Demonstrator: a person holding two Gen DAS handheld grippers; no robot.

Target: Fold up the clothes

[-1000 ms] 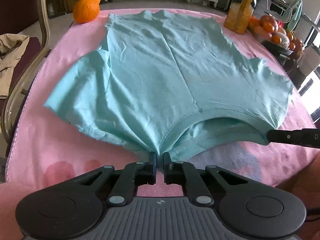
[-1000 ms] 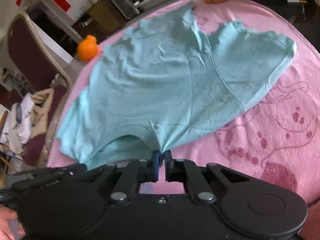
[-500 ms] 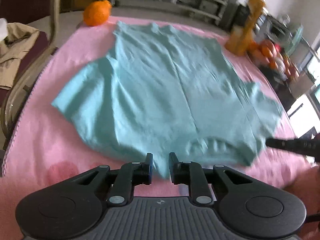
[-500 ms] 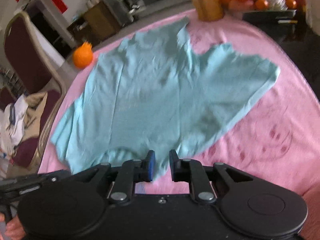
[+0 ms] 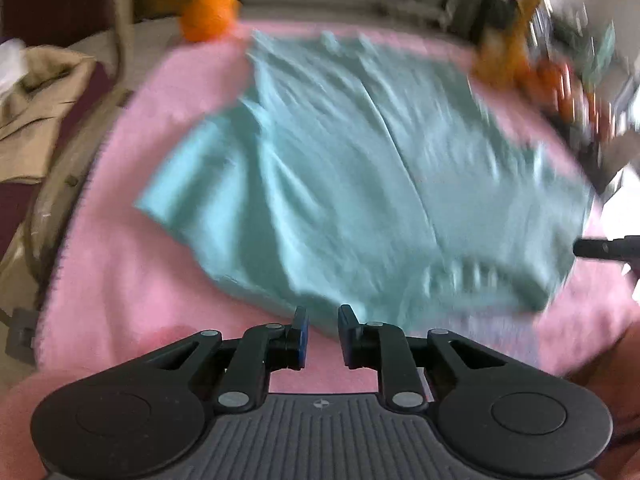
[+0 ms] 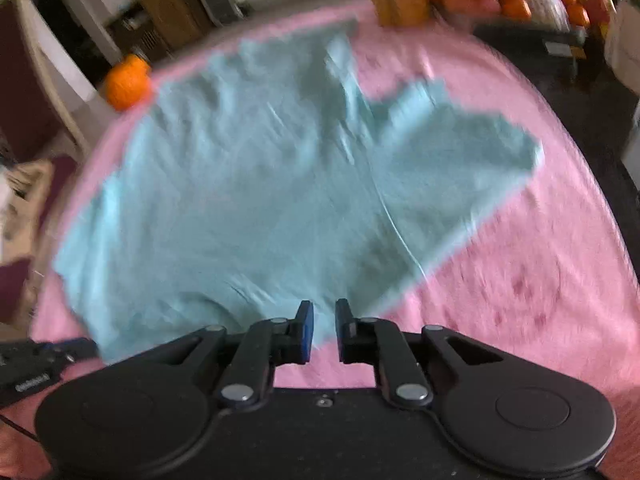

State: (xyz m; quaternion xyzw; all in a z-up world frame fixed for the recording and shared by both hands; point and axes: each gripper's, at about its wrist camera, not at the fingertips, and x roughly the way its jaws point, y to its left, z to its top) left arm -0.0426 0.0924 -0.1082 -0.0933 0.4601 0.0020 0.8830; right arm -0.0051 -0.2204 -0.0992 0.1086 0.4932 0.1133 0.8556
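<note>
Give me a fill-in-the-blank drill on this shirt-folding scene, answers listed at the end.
1. The light blue T-shirt lies spread on a ____ blanket.
2. Nothing is between the pads of the left gripper or the ____ gripper.
3. Near the shirt's far corner sits a single ____.

Missing words: pink; right; orange

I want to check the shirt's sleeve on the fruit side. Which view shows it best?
The right wrist view: that sleeve lies spread whole on the pink cloth. In the left wrist view it is blurred, squeezed against the frame's right side.
</note>
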